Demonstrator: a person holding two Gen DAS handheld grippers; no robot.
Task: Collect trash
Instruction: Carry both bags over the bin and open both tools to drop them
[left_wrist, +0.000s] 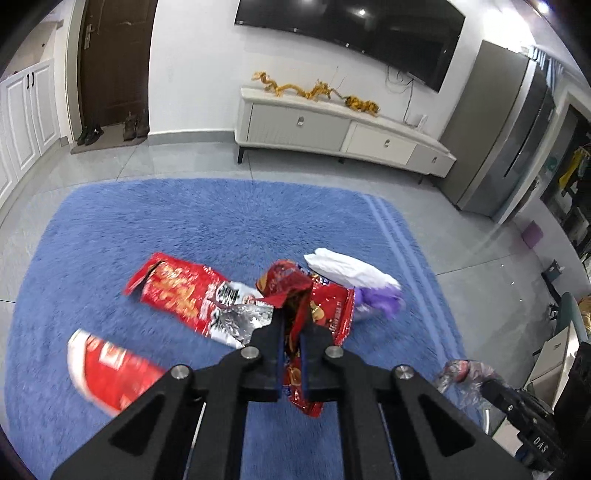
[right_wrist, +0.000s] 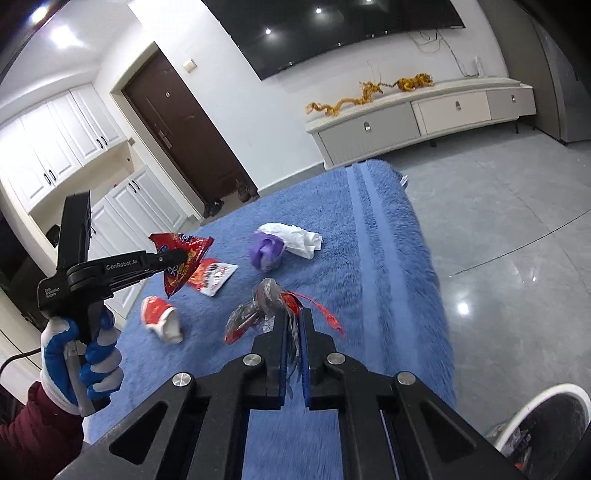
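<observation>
Nearby — cup (right_wrist: 160, 319), tissue (right_wrist: 303, 238), purple wad (right_wrist: 266, 251) litter rug (right_wrist: 369, 258).

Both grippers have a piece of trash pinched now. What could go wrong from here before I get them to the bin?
The left gripper holds the red snack wrapper by one crumpled edge only; it could slip out. The right gripper pinches thin clear plastic wrap with a loose red strip dangling, which may tear or snag on the shaggy blue rug.

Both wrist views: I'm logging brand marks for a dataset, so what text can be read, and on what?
"GenRobot.AI": side of the left tongs, in the right wrist view.
"DAS": black device at the lower right of the left wrist view.
Small white label on the left tongs' body: too small to read.
Print on the red snack bag and the held red wrapper: blurred, unreadable.
</observation>
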